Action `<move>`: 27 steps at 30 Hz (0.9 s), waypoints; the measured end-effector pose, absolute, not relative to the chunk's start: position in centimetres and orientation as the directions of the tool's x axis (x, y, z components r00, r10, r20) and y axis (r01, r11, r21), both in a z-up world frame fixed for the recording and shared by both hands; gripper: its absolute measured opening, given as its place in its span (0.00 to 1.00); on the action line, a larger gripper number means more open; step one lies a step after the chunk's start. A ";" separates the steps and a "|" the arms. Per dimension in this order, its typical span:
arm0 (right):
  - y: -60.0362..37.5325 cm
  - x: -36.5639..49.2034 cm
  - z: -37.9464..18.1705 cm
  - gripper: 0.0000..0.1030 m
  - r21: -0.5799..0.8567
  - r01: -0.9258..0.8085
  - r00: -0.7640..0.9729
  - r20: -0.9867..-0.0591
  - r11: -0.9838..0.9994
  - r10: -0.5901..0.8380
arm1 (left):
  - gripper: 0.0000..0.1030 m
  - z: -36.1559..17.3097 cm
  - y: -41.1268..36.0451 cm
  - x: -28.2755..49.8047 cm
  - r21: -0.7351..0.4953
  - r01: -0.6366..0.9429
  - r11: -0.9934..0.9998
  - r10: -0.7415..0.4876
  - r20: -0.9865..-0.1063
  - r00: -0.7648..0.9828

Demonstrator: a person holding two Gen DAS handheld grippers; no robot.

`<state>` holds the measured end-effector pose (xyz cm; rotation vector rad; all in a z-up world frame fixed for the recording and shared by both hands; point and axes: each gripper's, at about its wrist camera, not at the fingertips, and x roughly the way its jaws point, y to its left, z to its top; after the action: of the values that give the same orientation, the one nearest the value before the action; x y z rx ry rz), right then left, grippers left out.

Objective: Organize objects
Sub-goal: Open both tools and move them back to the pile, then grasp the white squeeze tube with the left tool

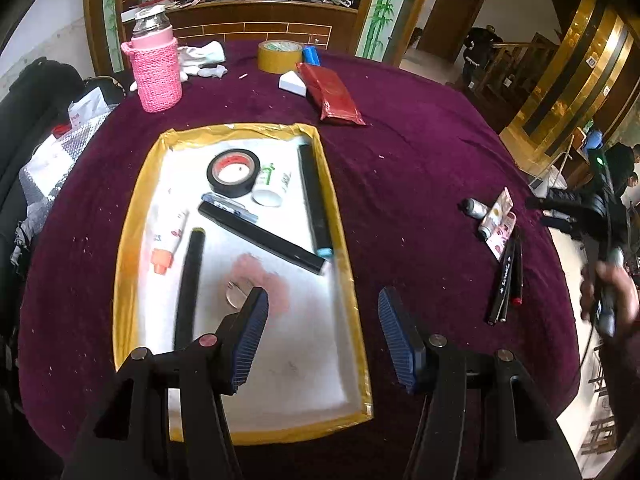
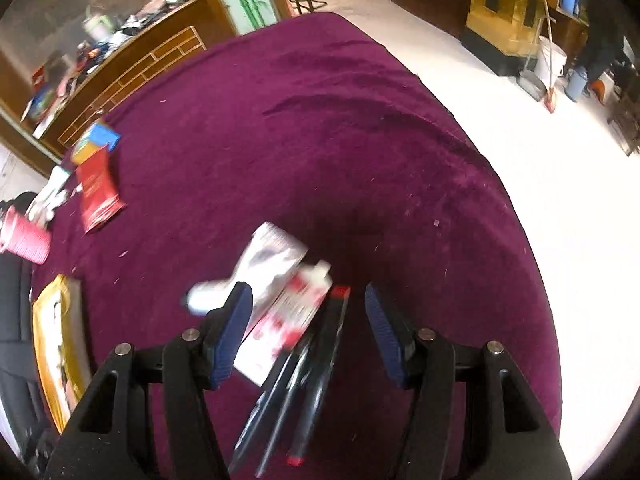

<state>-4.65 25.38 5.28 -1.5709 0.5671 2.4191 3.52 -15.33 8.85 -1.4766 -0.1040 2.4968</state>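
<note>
Left gripper (image 1: 323, 334): jaws apart, nothing between pads, hovering over near end of tray (image 1: 132, 216). Left pad over white tray floor, right pad over purple tablecloth (image 1: 420, 152) just outside gold rim.

Tray: white inside, gold-taped rim, sits on tablecloth at centre-left. Contents:
- black tape roll (image 1: 233, 172), flat, far end; touching white tub (image 1: 272, 188) w/ green print.
- long black bar (image 1: 315, 200) along right wall, blue tip at near end.
- second black bar (image 1: 262, 236) laid diagonally across middle; blue pen (image 1: 229, 203) just beside its far end.
- black marker (image 1: 190, 284) near left side, lengthwise.
- white tube w/ orange cap (image 1: 168, 240) at left wall.
- pinkish smear + small shiny item near left pad; cannot ID.

Outside tray, far side: pink knit-sleeved bottle (image 1: 156, 68) upright, white cloth (image 1: 202, 60), tan tape roll (image 1: 279, 55), blue cylinder (image 1: 311, 55), white block (image 1: 293, 82) touching red packet (image 1: 334, 94).

Right of tray, well apart: cluster of small tubes (image 1: 496, 216) and black pens (image 1: 508, 280), one red-tipped.

Right gripper (image 2: 308, 320): jaws apart, gripping nothing, directly over that cluster. Pens (image 2: 304, 380) and red/white tube (image 2: 288, 320) lie on cloth between pads in view; contact not evident, frame motion-blurred. Seen from left wrist cam, person's hand (image 1: 612, 292) on the right gripper's handle, blurred, at table's right edge.
</note>
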 end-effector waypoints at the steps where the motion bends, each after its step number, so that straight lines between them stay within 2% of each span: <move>1: 25.6 -5.4 4.8 0.56 0.215 -0.370 -0.404 -0.913 -0.904 -0.052 | 0.50 8.8 -15.0 3.7 -0.179 -0.161 -0.971 0.234 -0.857 -0.460; 7: 25.1 -8.7 2.2 0.56 0.312 -0.291 -0.366 -0.910 -0.905 -0.196 | 0.50 8.4 -14.2 4.6 -0.192 -0.106 -0.976 0.219 -0.864 -0.453; 13: 17.2 -8.8 2.2 0.56 0.323 -0.004 -0.307 -0.901 -0.946 -0.306 | 0.50 7.8 -12.9 5.0 -0.188 -0.083 -0.979 0.205 -0.870 -0.448; 15: 15.0 -8.5 2.4 0.56 0.378 0.074 -0.269 -0.884 -0.923 -0.384 | 0.50 7.6 -12.2 4.9 -0.198 -0.084 -0.977 0.215 -0.870 -0.444; 17: 13.1 -7.8 2.5 0.56 0.496 0.133 -0.188 -0.837 -0.858 -0.514 | 0.50 7.3 -11.4 4.7 -0.215 -0.088 -0.973 0.231 -0.871 -0.434; 19: 11.8 -7.0 2.6 0.56 0.545 0.179 -0.126 -0.813 -0.819 -0.568 | 0.50 7.0 -10.6 4.4 -0.225 -0.089 -0.970 0.241 -0.873 -0.425; 23: 12.0 -5.7 3.9 0.56 0.541 0.211 -0.135 -0.809 -0.814 -0.572 | 0.49 6.3 -8.8 3.6 -0.242 -0.097 -0.966 0.260 -0.877 -0.403; 27: 15.0 -5.0 5.1 0.56 0.455 0.173 -0.228 -0.844 -0.873 -0.485 | 0.49 5.2 -6.7 2.3 -0.277 -0.098 -0.956 0.293 -0.878 -0.377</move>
<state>-4.97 15.01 5.06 -2.1332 0.4893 2.8219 2.27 -6.73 5.24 -1.5947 -0.2623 2.4130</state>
